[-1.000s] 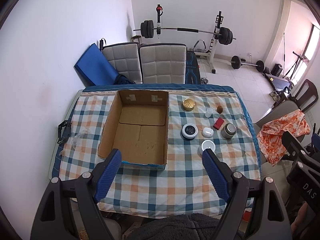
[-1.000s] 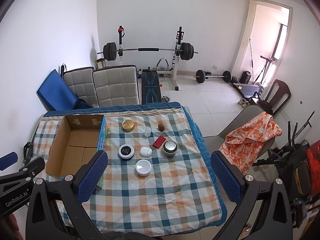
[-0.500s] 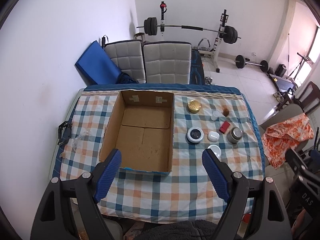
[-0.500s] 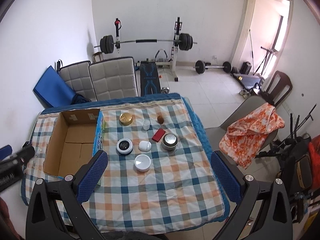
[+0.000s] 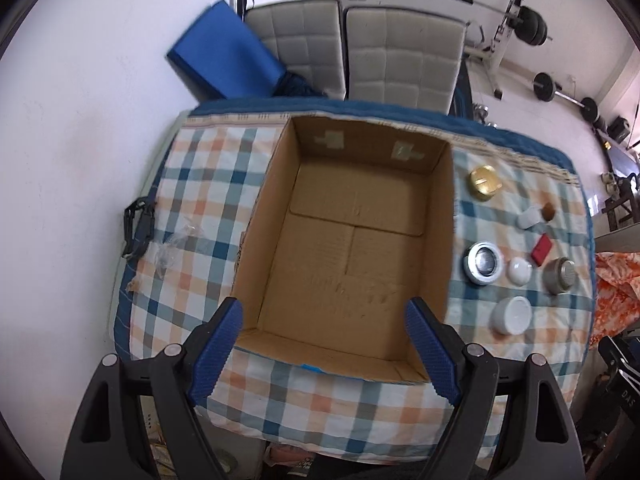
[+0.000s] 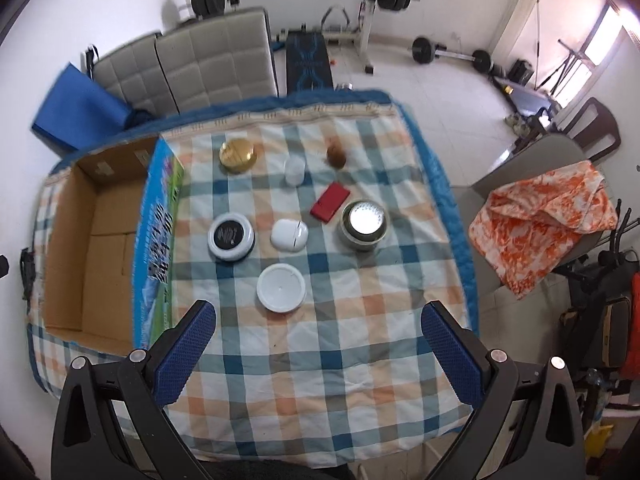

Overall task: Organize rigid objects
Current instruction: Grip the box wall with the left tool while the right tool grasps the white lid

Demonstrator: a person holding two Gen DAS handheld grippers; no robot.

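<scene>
Small round tins (image 6: 231, 237), white lids (image 6: 281, 287), red case (image 6: 330, 202) beside empty cardboard box (image 5: 344, 240), both grippers' fingers (image 6: 185, 352) wide

Beside one cardboard box (image 6: 92, 240) lie seven small items: four round tins (image 6: 231, 237), one white case (image 6: 289, 235), one red block (image 6: 330, 202), one cup (image 6: 295, 170), plus perhaps a brown nut (image 6: 336, 155)
</scene>
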